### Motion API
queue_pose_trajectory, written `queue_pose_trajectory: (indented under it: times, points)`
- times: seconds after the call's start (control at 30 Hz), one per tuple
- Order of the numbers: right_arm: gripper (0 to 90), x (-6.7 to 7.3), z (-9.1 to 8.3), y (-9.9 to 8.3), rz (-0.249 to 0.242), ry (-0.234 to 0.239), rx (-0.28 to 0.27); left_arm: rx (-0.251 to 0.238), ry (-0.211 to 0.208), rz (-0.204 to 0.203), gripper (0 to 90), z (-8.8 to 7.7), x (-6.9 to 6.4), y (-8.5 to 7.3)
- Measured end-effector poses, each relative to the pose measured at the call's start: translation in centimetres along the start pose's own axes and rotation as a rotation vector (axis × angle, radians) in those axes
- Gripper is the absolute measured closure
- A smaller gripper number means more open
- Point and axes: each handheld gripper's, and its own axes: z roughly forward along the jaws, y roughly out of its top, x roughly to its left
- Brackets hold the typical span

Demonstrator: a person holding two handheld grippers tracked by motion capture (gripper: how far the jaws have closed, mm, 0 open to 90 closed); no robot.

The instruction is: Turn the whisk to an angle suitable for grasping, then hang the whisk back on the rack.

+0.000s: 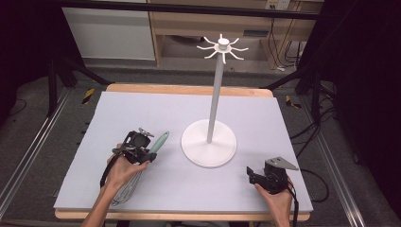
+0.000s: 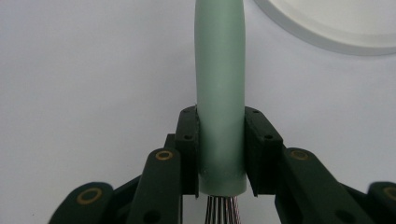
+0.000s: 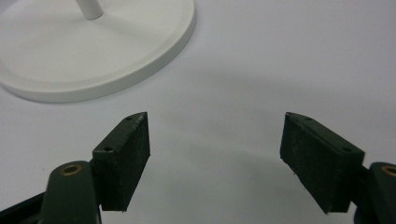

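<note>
The left gripper (image 2: 220, 149) pinches the whisk (image 2: 219, 93) by its green handle. The right gripper (image 3: 217, 161) rests spread wide near the white stand (image 3: 116, 56).

left hand-held gripper (image 2: 220, 140): black jaws, brass pivot pins, small screws | right hand-held gripper (image 3: 215, 158): black flat pads, brass pins, grey three-cornered plate, black cable | forearms: bare

This looks like a lab recording cell: black curtains hang either side of the grey-matted table (image 1: 142, 106), cables (image 1: 307, 137) trail beside it, and wooden shelving (image 1: 189, 23) stands behind it.
</note>
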Motion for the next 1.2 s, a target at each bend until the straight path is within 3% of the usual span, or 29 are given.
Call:
queue_pose_trajectory:
  times: [0.27, 0.37, 0.47, 0.57, 0.6, 0.97, 1.2]
  points:
    - [24.5, 0.0, 0.1, 0.0, 0.001, 0.003, -0.003, -0.097, -0.014, -0.005, 68.9, -2.2, 0.0, -0.2]
    - [24.3, -0.1, 0.0, 0.0, 0.002, 0.004, -0.009, -0.171, -0.022, -0.011, 68.9, -3.2, 0.1, -0.4]
    - [24.3, -0.1, 0.0, 0.0, 0.009, 0.006, -0.012, -0.203, -0.022, -0.014, 68.9, -3.7, 0.0, -0.4]
    - [24.2, -0.1, 0.0, 0.0, 0.007, 0.003, -0.015, -0.286, -0.032, -0.024, 68.9, -4.7, 0.0, -0.6]
    - [24.2, -0.1, 0.0, 0.0, 0.007, 0.003, -0.015, -0.286, -0.032, -0.024, 69.0, -4.7, 0.0, -0.6]
    - [23.9, -0.1, 0.0, 0.0, 0.006, 0.005, -0.019, -0.486, -0.015, -0.041, 68.9, -7.0, -0.2, -1.2]
    - [23.8, -0.1, -0.1, 0.0, -0.001, 0.001, -0.024, -0.564, -0.037, -0.053, 68.9, -8.1, -0.1, -1.1]
